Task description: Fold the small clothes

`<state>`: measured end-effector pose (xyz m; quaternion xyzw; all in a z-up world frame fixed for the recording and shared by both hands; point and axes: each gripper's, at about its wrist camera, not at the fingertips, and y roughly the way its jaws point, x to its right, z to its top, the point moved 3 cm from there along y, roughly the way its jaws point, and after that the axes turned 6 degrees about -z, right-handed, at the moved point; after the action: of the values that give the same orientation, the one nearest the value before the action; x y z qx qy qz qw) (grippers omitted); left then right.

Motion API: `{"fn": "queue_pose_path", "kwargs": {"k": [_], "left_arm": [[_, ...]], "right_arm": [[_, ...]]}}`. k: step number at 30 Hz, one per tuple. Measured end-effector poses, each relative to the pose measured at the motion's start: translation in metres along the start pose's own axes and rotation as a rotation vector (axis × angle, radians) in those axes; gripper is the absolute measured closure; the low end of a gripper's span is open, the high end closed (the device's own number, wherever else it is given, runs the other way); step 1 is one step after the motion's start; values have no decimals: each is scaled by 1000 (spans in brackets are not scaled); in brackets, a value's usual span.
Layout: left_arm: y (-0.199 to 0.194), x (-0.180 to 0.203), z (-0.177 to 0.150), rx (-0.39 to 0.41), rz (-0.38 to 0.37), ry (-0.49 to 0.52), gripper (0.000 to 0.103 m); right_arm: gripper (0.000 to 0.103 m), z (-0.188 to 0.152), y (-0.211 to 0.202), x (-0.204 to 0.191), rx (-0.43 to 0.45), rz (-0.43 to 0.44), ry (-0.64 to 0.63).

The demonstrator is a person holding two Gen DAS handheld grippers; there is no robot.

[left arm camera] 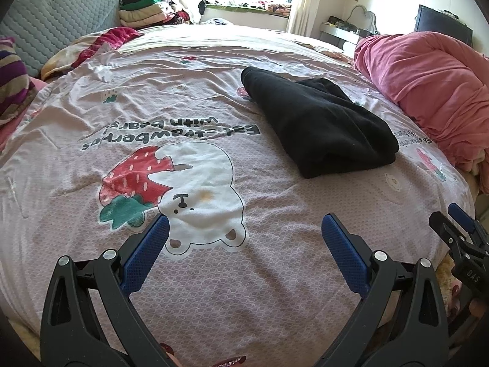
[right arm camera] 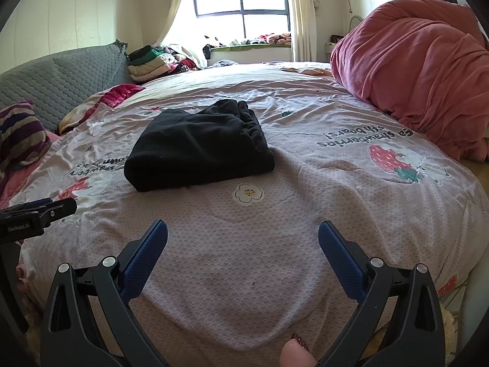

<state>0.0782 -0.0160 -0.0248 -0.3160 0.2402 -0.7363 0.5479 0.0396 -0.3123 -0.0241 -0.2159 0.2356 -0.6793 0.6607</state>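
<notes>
A black garment [left arm camera: 318,122] lies folded into a compact rectangle on the pink printed bedspread [left arm camera: 214,275]; it also shows in the right wrist view [right arm camera: 198,146]. My left gripper [left arm camera: 244,229] is open and empty, low over the bedspread near the bed's front edge, well short of the garment. My right gripper [right arm camera: 243,234] is open and empty too, also near the front edge, with the garment ahead and slightly left. The right gripper shows at the right edge of the left wrist view [left arm camera: 458,232], and the left gripper at the left edge of the right wrist view [right arm camera: 36,214].
A bundled pink quilt [right arm camera: 421,79] fills the bed's right side. A grey quilted headboard cushion [left arm camera: 61,21] and a striped pillow [left arm camera: 12,79] lie at the left. Stacked folded clothes [right arm camera: 152,64] sit at the far left corner by the window.
</notes>
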Motion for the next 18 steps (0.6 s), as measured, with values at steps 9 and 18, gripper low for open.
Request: {"fn": "queue_pose_path", "kwargs": {"k": [9, 18], "left_arm": [[0, 1, 0, -2, 2, 7, 9], [0, 0, -1, -6, 15, 16, 9]], "right_arm": [[5, 0, -1, 1, 3, -5, 2], [5, -1, -1, 3, -2, -11, 5]]}}
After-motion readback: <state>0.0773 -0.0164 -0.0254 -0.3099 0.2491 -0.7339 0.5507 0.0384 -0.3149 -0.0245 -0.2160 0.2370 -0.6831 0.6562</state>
